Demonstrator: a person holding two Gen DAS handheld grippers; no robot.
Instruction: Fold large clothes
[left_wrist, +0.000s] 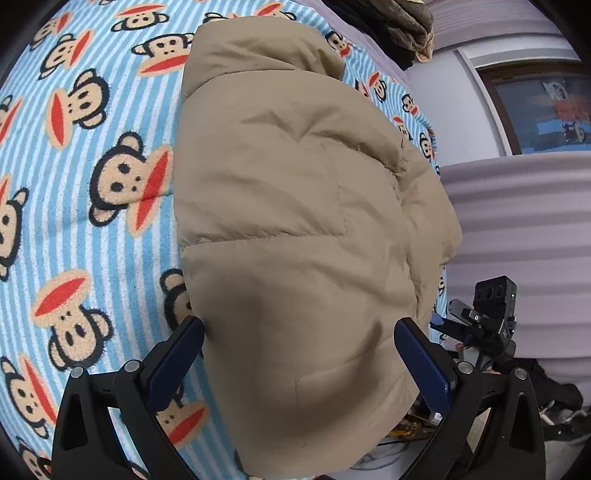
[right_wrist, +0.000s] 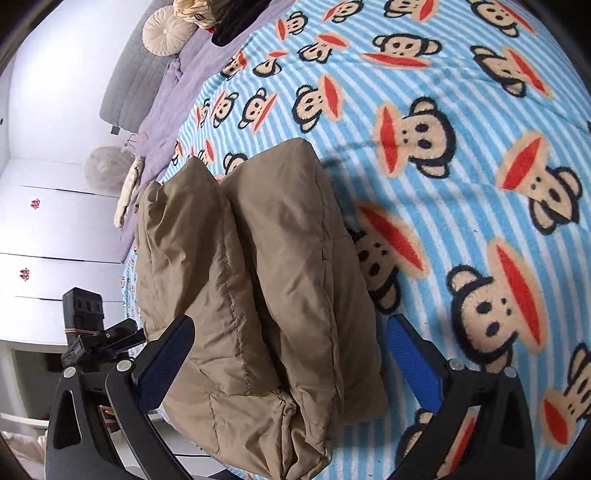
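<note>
Folded tan jacket on the monkey-print blanket, lying between and beyond both tongs. Left gripper wide apart, angled down. Right gripper wide too, gripping nothing, tilted downward.

White walls, grey headboard, monkey-print bedspread

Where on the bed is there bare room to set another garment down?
Bare blanket stretches wide on the far side of the jacket from the bed edge, up toward the pillows. Crowded: the headboard end with pillows and dark clothes, and the narrow edge strip beside the jacket.
</note>
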